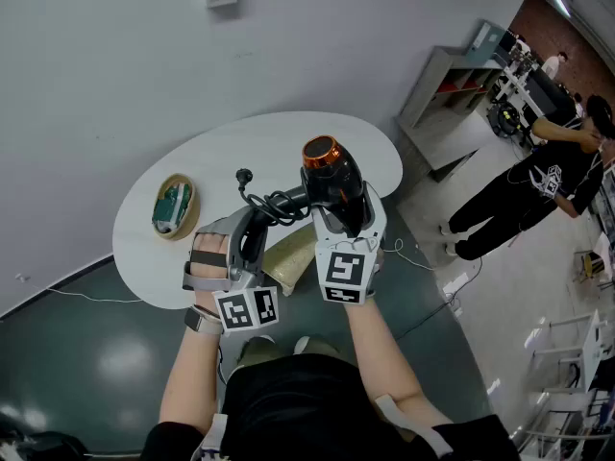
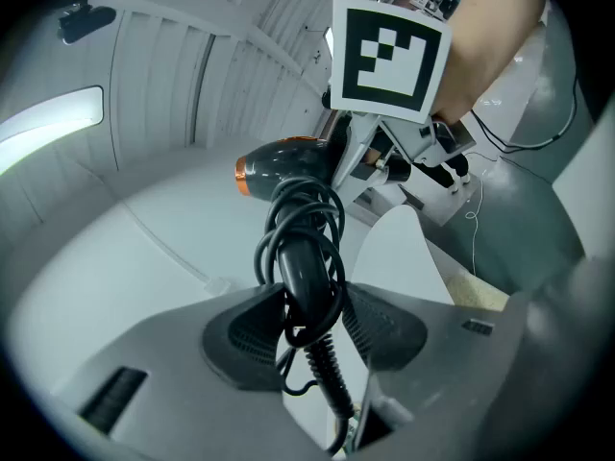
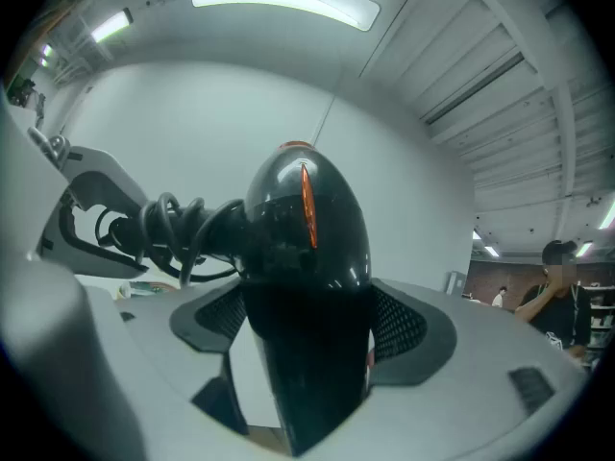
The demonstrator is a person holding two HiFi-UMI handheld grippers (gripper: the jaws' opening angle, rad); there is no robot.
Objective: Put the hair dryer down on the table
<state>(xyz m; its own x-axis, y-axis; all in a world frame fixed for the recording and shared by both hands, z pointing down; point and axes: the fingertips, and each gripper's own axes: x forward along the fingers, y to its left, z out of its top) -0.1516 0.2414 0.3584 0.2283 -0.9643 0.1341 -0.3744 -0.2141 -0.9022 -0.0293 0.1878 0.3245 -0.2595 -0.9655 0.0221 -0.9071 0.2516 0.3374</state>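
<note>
The handle of the hair dryer (image 1: 327,173), wound with its cord (image 1: 267,201), is clamped between the jaws of the left gripper (image 2: 312,325). Its black body is gripped by the widely spread jaws of the right gripper (image 3: 307,327). The dryer is held off the white table (image 1: 259,142), which lies below and beyond both grippers, and its orange end points away from them.

No word, number or brand can be read anywhere. The marker cube (image 1: 346,275) on the right tongs (image 3: 307,329) and the second cube (image 1: 248,308) on the left tongs (image 2: 309,327) carry only black-and-white square patterns, no letters. The hair dryer (image 1: 332,176) shows no legible brand. The green packet (image 1: 171,207) in the bowl (image 1: 195,200) at the left of the table (image 1: 269,142) has print too small to read, as does the white print on the black shirt (image 1: 550,179) of the person far right
</note>
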